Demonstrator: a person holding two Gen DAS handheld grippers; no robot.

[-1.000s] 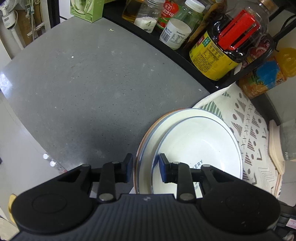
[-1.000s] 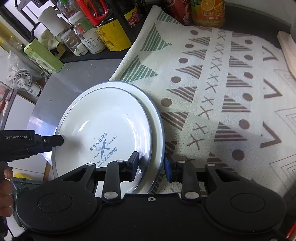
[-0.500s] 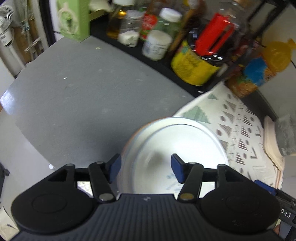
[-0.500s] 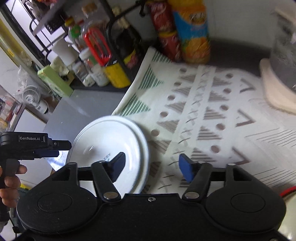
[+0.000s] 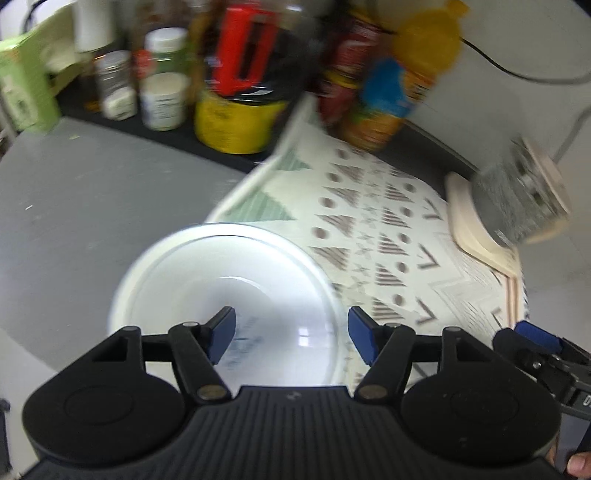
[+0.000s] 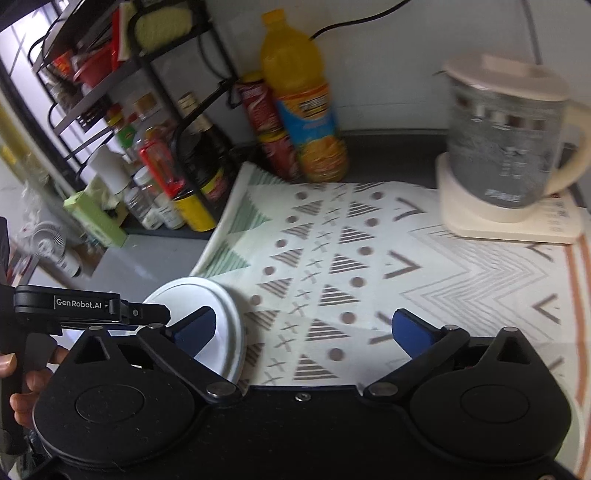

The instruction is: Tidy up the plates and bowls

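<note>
Orange juice bottle (image 6: 301,107) beside kettle (image 6: 506,147) on patterned cloth (image 6: 369,266).

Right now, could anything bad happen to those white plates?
1. The stack of white round plates sits half on the patterned cloth mat, half on the grey counter, so it might rock.
2. It lies close to the counter's front edge; a bump could push it off.

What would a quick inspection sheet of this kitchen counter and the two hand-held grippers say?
Surface: grey counter, patterned mat on its right part.
Job's things: white plate stack sits half on the mat.
Clutter: orange juice bottle, kettle, jars on rack.
Grippers: left gripper and right gripper open, jaws just widened, holding nothing.
Cables: black cable on wall.
Surroundings: small fan.
</note>
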